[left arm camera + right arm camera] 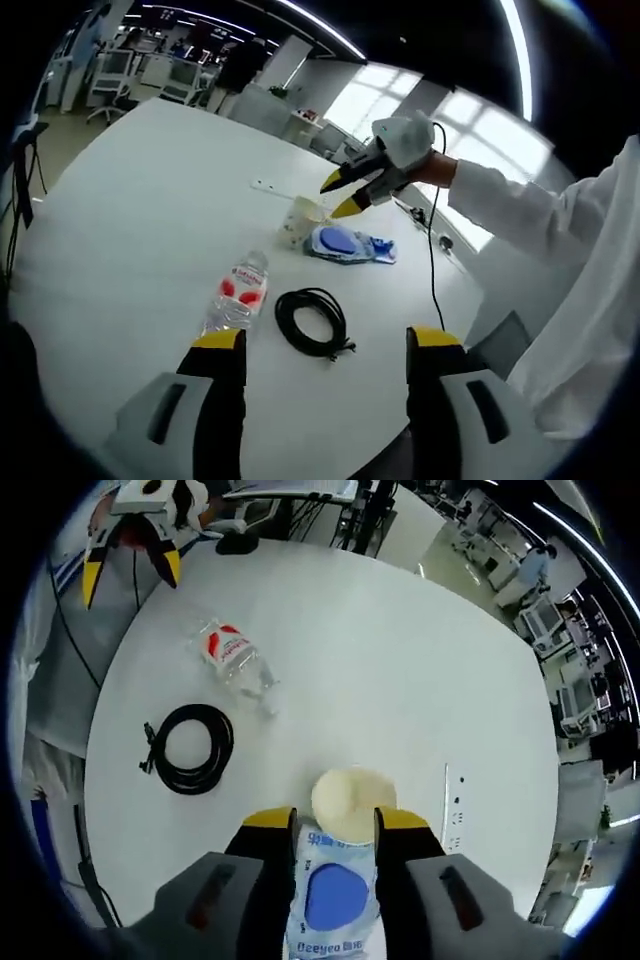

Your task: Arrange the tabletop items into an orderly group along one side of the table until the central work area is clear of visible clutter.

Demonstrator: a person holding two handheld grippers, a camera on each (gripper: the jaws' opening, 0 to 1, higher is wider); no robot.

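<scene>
While hovering right gripper (335, 825) spread wide over blue packet (333, 900), packet's long axis running along jaws, I'm holding left gripper (325, 345) wide apart, gripping nothing, farther off.

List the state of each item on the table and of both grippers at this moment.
water bottle: lying on its side, cap on.
black cable: coiled, flat on the table.
paper cup: upright, open top.
blue packet: lying flat beside the cup.
power strip: flat on the table, nothing plugged in.
left gripper: open, holding nothing.
right gripper: open, jaws either side of the blue packet.
</scene>
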